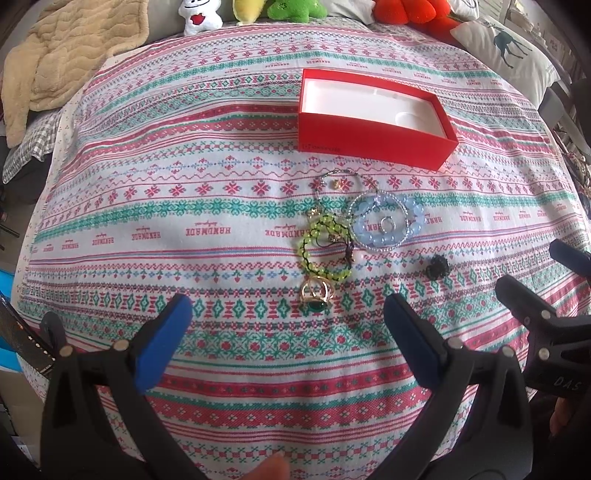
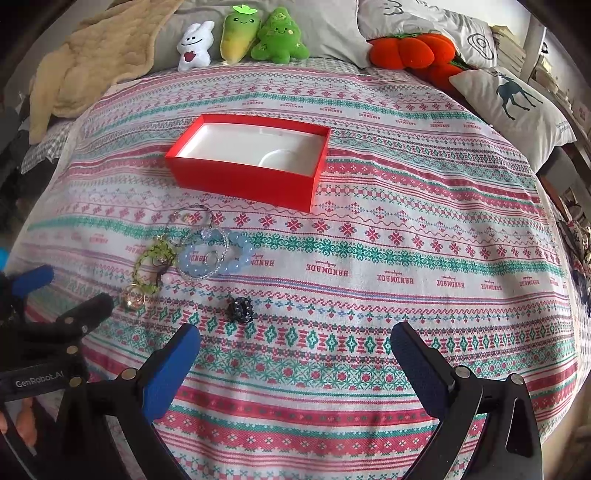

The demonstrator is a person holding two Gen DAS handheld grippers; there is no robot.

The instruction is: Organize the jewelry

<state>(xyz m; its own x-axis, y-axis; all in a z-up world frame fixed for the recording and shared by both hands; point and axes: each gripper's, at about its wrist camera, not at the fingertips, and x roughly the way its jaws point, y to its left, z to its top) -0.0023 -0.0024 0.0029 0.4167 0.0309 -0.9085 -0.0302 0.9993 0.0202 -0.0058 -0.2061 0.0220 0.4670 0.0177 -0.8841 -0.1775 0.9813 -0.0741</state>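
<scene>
An open red box [image 1: 369,138] with a white, empty inside lies on the patterned cloth; it also shows in the right wrist view [image 2: 243,181]. In front of it lies a jewelry pile: a pale blue bead bracelet [image 1: 388,221] [image 2: 207,258], a green bead bracelet [image 1: 323,245] [image 2: 151,266], a thin chain [image 1: 340,182], a gold ring with a green stone [image 1: 317,295] [image 2: 133,296] and a small black piece [image 1: 437,266] [image 2: 240,309]. My left gripper [image 1: 288,314] is open just before the gold ring. My right gripper [image 2: 295,343] is open, right of the black piece.
Plush toys [image 2: 258,35], an orange plush [image 2: 410,50], a deer pillow [image 2: 517,107] and a beige blanket [image 2: 96,59] line the far edge of the bed. The right gripper shows at the left view's right edge [image 1: 546,314]; the left gripper shows at the right view's left edge [image 2: 55,317].
</scene>
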